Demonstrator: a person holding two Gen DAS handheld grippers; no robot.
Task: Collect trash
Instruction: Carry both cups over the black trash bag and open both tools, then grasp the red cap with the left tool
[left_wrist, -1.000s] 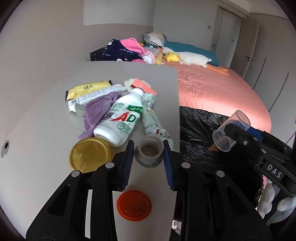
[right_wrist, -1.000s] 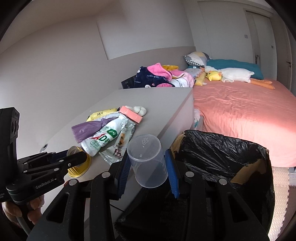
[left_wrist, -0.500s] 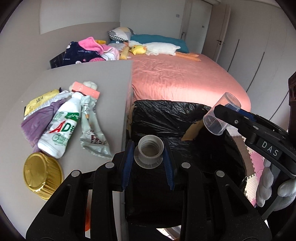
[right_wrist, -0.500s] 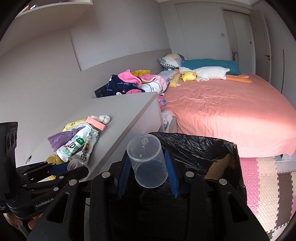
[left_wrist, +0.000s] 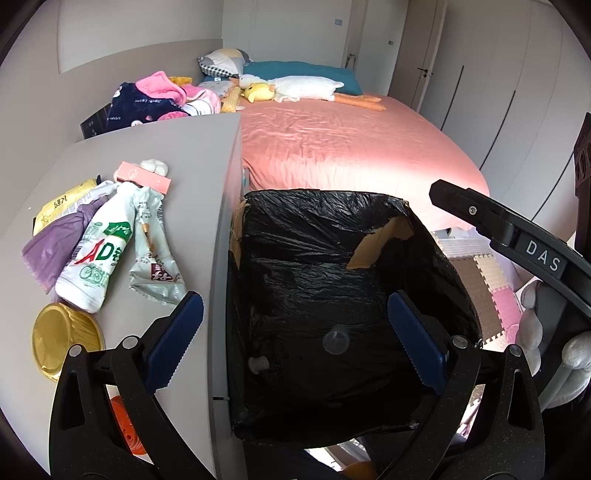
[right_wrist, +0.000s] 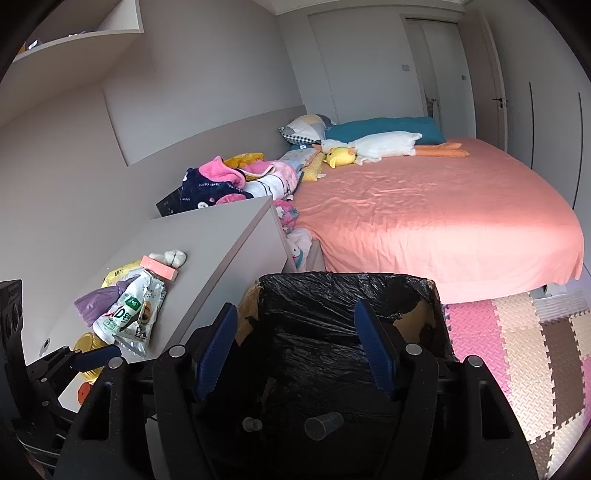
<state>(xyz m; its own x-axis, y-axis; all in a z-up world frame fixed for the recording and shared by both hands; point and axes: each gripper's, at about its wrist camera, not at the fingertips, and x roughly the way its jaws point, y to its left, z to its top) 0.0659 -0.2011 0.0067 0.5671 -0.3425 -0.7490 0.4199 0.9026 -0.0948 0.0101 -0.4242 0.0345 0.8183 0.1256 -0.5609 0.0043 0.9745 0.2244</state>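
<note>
Over the black-lined trash bin (left_wrist: 325, 199), my left gripper (left_wrist: 293, 321) is opening wide with nothing between its blue pads. My right gripper (right_wrist: 295, 310) hangs over the same bin (right_wrist: 343, 280), its jaws also opening and empty. At the bottom of the bag lie a clear plastic cup (right_wrist: 323, 424) (left_wrist: 334, 341) and a small grey bottle neck (right_wrist: 251, 424) (left_wrist: 258, 363). On the grey table to the left lie a white AD bottle (left_wrist: 99, 254), a purple bag (left_wrist: 51, 247), a silver wrapper (left_wrist: 155, 251), a yellow packet (left_wrist: 62, 206) and a pink box (left_wrist: 142, 177).
A gold lid (left_wrist: 62, 341) and an orange lid (left_wrist: 123, 428) sit near the table's front edge. The bin stands tight against the table's right side. Behind it lies a pink bed (right_wrist: 424, 221) with plush toys and clothes. Foam floor mats (right_wrist: 517, 350) lie to the right.
Both grippers swung from the table side to above the bin and opened. The bottle neck left the left gripper and the clear cup left the right; both now lie in the bag.
</note>
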